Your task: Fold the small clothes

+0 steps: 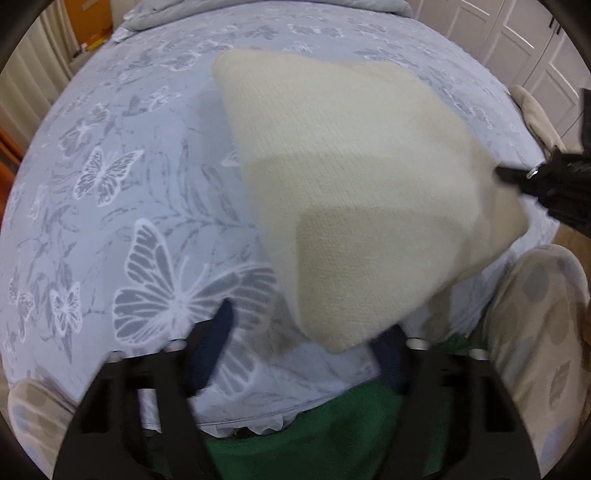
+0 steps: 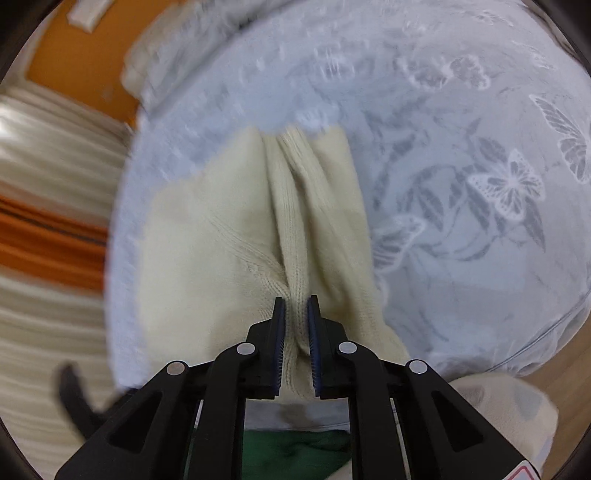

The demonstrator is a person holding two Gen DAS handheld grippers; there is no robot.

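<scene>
A cream knitted garment (image 1: 362, 192) lies partly lifted over the pale blue butterfly-print bed cover (image 1: 110, 177). My left gripper (image 1: 306, 332) is open, its fingers spread wide at the garment's near corner, gripping nothing. The right gripper shows at the right of the left wrist view (image 1: 517, 173), holding the garment's right edge. In the right wrist view my right gripper (image 2: 295, 306) is shut on a bunched fold of the cream garment (image 2: 229, 229), which drapes away from the pads onto the bed cover (image 2: 461, 258).
A green cloth (image 1: 332, 421) lies at the near bed edge, also in the right wrist view (image 2: 291, 450). A person's spotted trousers (image 1: 535, 314) stand at the right. White cupboard doors (image 1: 517, 33) are at the back right. An orange wall (image 2: 85, 55) is left.
</scene>
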